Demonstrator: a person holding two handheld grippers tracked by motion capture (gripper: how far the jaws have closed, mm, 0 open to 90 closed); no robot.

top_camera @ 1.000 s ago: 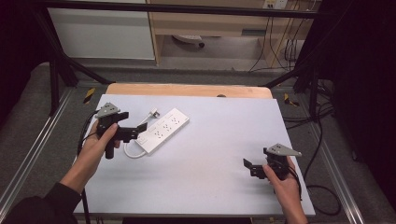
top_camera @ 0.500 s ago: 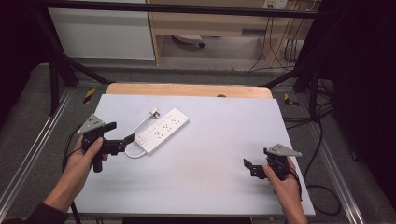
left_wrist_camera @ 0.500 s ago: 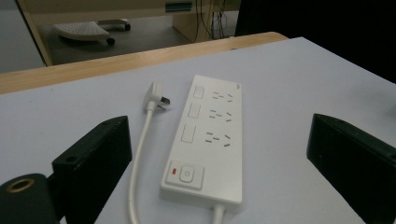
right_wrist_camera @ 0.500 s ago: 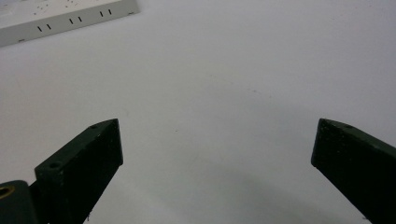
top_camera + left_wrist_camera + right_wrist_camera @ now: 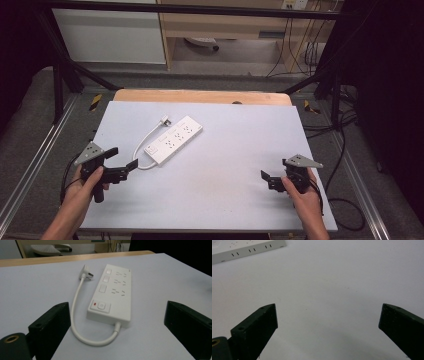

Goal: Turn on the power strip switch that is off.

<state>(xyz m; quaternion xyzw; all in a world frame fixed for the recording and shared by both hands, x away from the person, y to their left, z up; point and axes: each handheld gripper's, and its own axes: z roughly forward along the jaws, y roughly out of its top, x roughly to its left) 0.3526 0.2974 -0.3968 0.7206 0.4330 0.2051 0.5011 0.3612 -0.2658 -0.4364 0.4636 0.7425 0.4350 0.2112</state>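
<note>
A white power strip (image 5: 173,140) lies diagonally on the pale table (image 5: 235,130), left of centre. Its short white cable (image 5: 141,146) loops round to a plug (image 5: 165,120) beside it. My left gripper (image 5: 122,158) is held open at the front left, a short way from the strip's near end and pointing at it. In the left gripper view the power strip (image 5: 112,291) and its red-lit switch (image 5: 99,305) lie ahead between the wide-apart jaws of the left gripper (image 5: 117,307). My right gripper (image 5: 274,169) rests open at the front right, over bare table, with nothing between its jaws.
A wooden strip (image 5: 200,96) borders the table's far edge. Metal frame rails (image 5: 35,165) run along both sides, and cables (image 5: 345,150) trail on the floor at the right. The right gripper (image 5: 329,307) view catches an edge of the power strip (image 5: 244,248) at its top left.
My left gripper has drawn back from the power strip toward the table's front left, with nothing in it. The right gripper has stayed put.
</note>
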